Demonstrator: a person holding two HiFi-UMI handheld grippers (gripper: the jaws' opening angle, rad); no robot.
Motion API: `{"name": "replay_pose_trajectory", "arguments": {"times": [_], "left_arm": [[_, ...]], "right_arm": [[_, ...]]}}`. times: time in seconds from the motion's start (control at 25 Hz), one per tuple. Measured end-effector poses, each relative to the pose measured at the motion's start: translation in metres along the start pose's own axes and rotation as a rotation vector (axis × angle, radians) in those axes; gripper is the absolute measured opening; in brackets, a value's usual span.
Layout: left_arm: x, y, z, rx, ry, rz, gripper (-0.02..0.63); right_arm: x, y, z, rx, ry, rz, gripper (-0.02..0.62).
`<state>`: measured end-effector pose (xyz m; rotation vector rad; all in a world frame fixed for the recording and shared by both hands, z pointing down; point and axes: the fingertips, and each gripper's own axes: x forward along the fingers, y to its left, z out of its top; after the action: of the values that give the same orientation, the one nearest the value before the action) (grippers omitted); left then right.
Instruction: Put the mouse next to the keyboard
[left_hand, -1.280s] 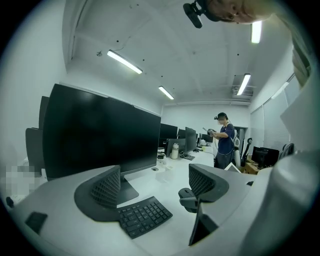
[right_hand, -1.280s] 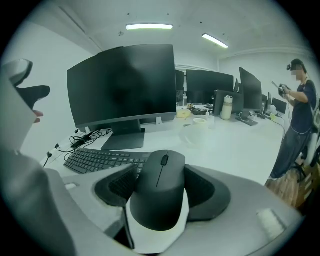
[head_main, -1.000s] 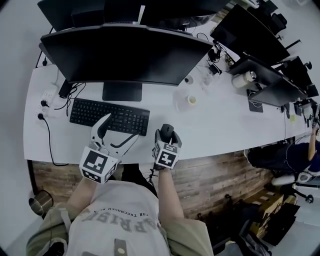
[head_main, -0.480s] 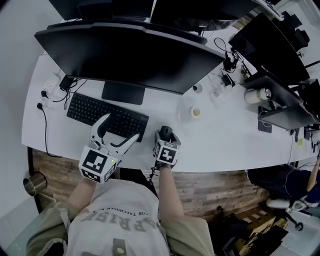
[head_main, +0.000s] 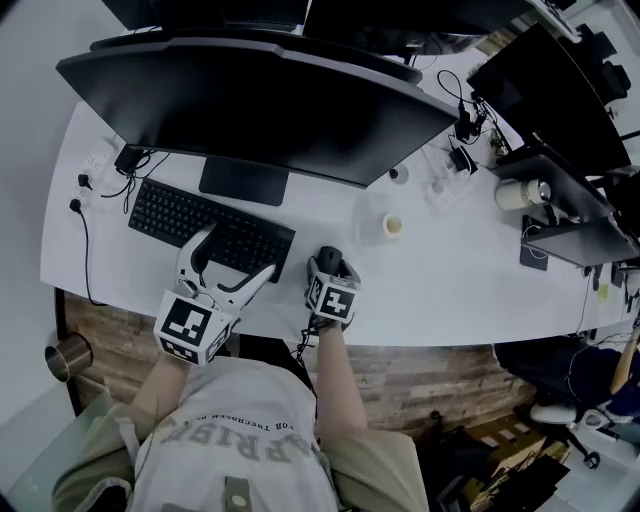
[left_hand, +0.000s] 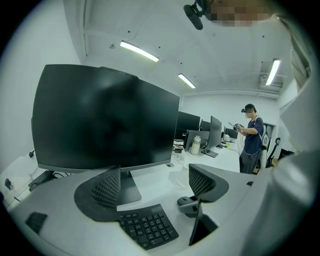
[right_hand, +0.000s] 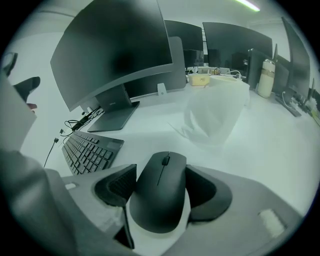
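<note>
The black mouse (right_hand: 160, 192) sits between the jaws of my right gripper (right_hand: 161, 186), whose pads press on both of its sides. In the head view the mouse (head_main: 331, 257) is low at the white desk (head_main: 450, 270), just right of the black keyboard (head_main: 190, 220); whether it rests on the desk I cannot tell. My left gripper (head_main: 238, 254) hangs open over the keyboard's right end with nothing between its fingers. From the left gripper view I see the keyboard's corner (left_hand: 147, 227) below the left gripper (left_hand: 155, 185) and the mouse (left_hand: 186, 204) to the right.
A wide dark monitor (head_main: 250, 100) stands behind the keyboard on its foot (head_main: 243, 182). A crumpled clear bag (right_hand: 216, 111) and a small roll (head_main: 392, 226) lie right of the mouse. Cables (head_main: 95, 185) trail at the far left. The desk's front edge (head_main: 400, 335) is close.
My right gripper has sunk toward the desk with the mouse, beside the keyboard's right end. My left gripper has dipped a little over the keyboard, still open.
</note>
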<state>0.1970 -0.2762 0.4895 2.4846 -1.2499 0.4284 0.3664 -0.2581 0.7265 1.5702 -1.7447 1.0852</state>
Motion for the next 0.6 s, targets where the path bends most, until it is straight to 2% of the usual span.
{"name": "replay_pose_trajectory", "arguments": {"times": [0.24,0.36,0.48,0.6], "left_arm": [[-0.007,0.005,-0.003,-0.002,0.000,0.004,0.408],[-0.014,0.007,-0.004,0.003,-0.010,-0.003,0.408],[-0.025,0.009,-0.002,0.013,-0.030,-0.016,0.408],[-0.040,0.011,0.005,0.028,-0.063,-0.033,0.408]], "right_arm": [[-0.002,0.004,0.005,-0.046,-0.037,0.014,0.324],[-0.019,0.006,0.019,-0.052,-0.113,0.002,0.353],[-0.062,0.015,0.044,-0.047,-0.288,0.003,0.353],[-0.126,0.037,0.070,-0.025,-0.536,0.056,0.353]]}}
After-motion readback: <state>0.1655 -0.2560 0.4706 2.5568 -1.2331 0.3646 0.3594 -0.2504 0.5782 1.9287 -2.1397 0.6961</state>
